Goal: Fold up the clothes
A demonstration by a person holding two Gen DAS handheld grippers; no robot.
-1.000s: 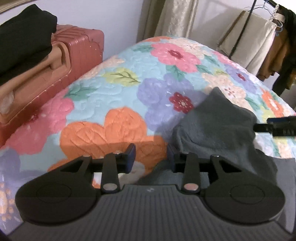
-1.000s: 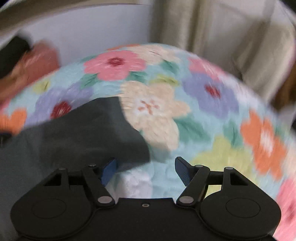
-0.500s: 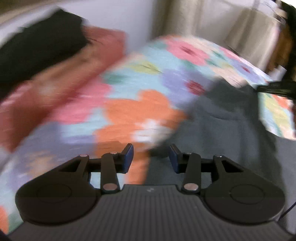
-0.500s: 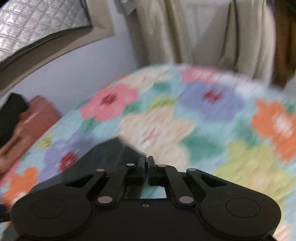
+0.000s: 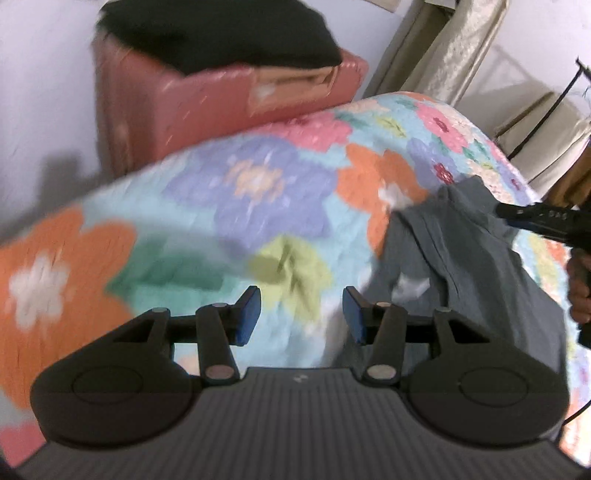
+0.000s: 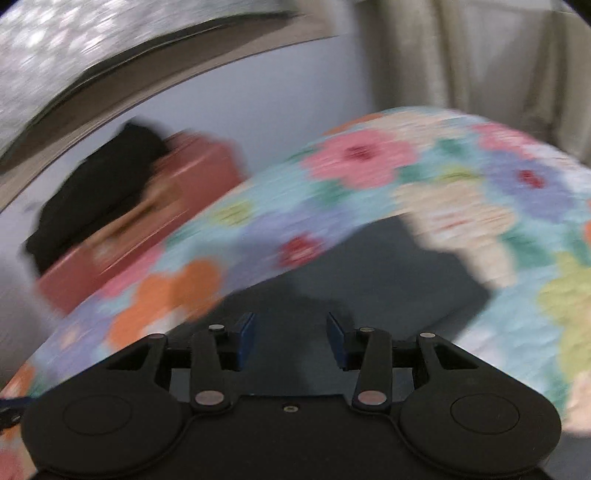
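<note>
A dark grey garment (image 5: 465,254) lies on the flowered quilt (image 5: 207,229), to the right in the left wrist view. My left gripper (image 5: 301,314) is open and empty above the quilt, just left of the garment's edge. In the right wrist view the same garment (image 6: 362,280) fills the lower middle. My right gripper (image 6: 290,339) is open and empty right above the grey cloth. The right gripper also shows in the left wrist view (image 5: 539,216) at the garment's far right edge. Both views are blurred.
A pink suitcase (image 5: 221,107) with a black garment (image 5: 221,33) on top stands beside the bed at the wall. Beige curtains (image 6: 472,55) hang behind the bed. A clothes rack (image 5: 546,110) with hanging clothes stands at the far right.
My right gripper shut half a second ago and has opened again over the grey garment. My left gripper has swung left across the quilt and stayed open. The garment has shifted.
</note>
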